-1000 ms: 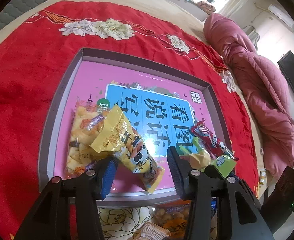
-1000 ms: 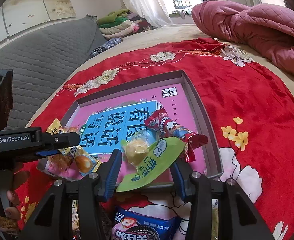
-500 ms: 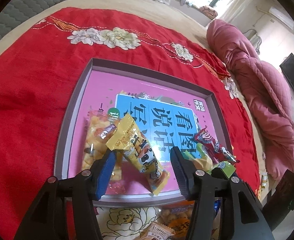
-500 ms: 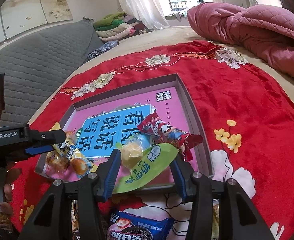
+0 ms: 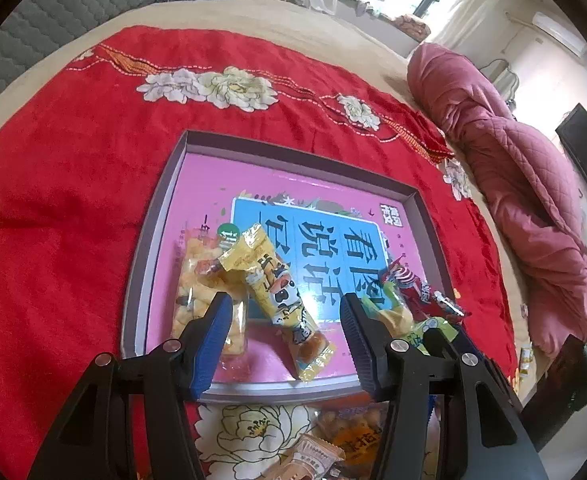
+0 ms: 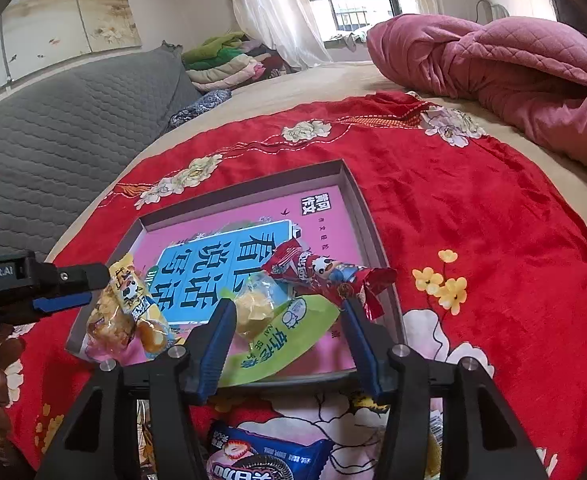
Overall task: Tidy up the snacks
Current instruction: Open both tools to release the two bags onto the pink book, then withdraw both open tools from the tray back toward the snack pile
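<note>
Both grippers had backed off toward you, left gripper and right gripper spread wide and empty. Four packets sat in the shallow pink cardboard tray (near half only), including a yellow cow-print packet; a blue cookie pack waited outside, far half free.

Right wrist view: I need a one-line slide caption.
Open right gripper hovers over a green snack packet and red candy wrapper in the pink tray.

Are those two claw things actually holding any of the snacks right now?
No. The left gripper and right gripper are both open; the yellow packet and green packet lie loose in the tray.
</note>
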`<control>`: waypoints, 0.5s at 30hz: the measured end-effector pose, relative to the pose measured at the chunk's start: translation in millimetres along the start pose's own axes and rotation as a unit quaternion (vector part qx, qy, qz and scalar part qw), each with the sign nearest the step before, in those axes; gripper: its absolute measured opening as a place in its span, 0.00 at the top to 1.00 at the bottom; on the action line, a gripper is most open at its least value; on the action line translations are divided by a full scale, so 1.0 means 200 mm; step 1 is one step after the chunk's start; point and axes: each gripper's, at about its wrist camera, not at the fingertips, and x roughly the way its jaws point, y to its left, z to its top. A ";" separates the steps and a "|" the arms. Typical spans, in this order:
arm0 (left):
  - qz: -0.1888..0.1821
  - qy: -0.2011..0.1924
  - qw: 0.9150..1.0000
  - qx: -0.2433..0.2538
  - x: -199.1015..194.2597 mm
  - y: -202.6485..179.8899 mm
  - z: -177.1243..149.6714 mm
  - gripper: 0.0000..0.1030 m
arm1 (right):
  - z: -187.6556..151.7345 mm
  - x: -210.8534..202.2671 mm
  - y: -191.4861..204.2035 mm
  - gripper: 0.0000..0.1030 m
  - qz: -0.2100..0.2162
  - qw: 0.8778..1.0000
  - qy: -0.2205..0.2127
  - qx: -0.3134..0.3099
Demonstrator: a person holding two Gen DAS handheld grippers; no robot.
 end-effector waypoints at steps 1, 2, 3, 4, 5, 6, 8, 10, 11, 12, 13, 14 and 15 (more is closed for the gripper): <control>-0.001 -0.003 1.000 0.000 -0.01 0.00 0.00 0.44 | 0.00 0.00 0.00 0.47 0.000 1.000 0.000 0.000; -0.001 -0.005 1.000 0.001 -0.02 0.00 0.01 0.44 | 0.00 0.00 0.00 0.47 0.000 1.000 0.000 0.000; -0.001 -0.006 1.000 0.002 -0.03 -0.01 0.01 0.44 | 0.00 0.00 0.00 0.47 -0.001 1.000 -0.001 0.000; 0.000 -0.008 1.000 0.003 -0.04 -0.01 0.01 0.44 | 0.00 0.00 0.00 0.47 -0.002 1.000 -0.003 -0.001; 0.000 -0.010 1.000 0.005 -0.05 -0.01 0.01 0.43 | 0.00 -0.01 0.00 0.47 -0.002 1.000 -0.006 -0.001; 0.000 -0.010 1.000 0.006 -0.05 -0.01 0.01 0.41 | 0.01 -0.01 0.00 0.46 -0.002 1.000 -0.007 -0.001; -0.001 -0.010 1.000 0.009 -0.06 -0.02 0.01 0.38 | 0.01 -0.02 0.00 0.42 -0.003 1.000 -0.011 -0.003; 0.000 -0.011 1.000 0.013 -0.08 -0.02 0.01 0.37 | 0.01 -0.03 0.00 0.41 -0.003 1.000 -0.014 -0.004; 0.001 -0.012 1.000 0.014 -0.08 -0.02 0.01 0.37 | 0.01 -0.03 0.00 0.41 -0.003 1.000 -0.014 -0.004; 0.002 -0.012 1.000 0.015 -0.08 -0.03 0.01 0.37 | 0.02 -0.03 0.00 0.41 -0.003 1.000 -0.016 -0.004; 0.002 -0.012 1.000 0.016 -0.09 -0.03 0.00 0.37 | 0.02 -0.03 0.00 0.41 -0.002 1.000 -0.017 -0.004; 0.003 -0.012 1.000 0.018 -0.09 -0.03 0.00 0.37 | 0.02 -0.04 0.00 0.41 -0.003 1.000 -0.018 -0.004; 0.003 -0.012 1.000 0.020 -0.10 -0.03 0.00 0.37 | 0.02 -0.04 0.00 0.40 -0.002 1.000 -0.019 -0.003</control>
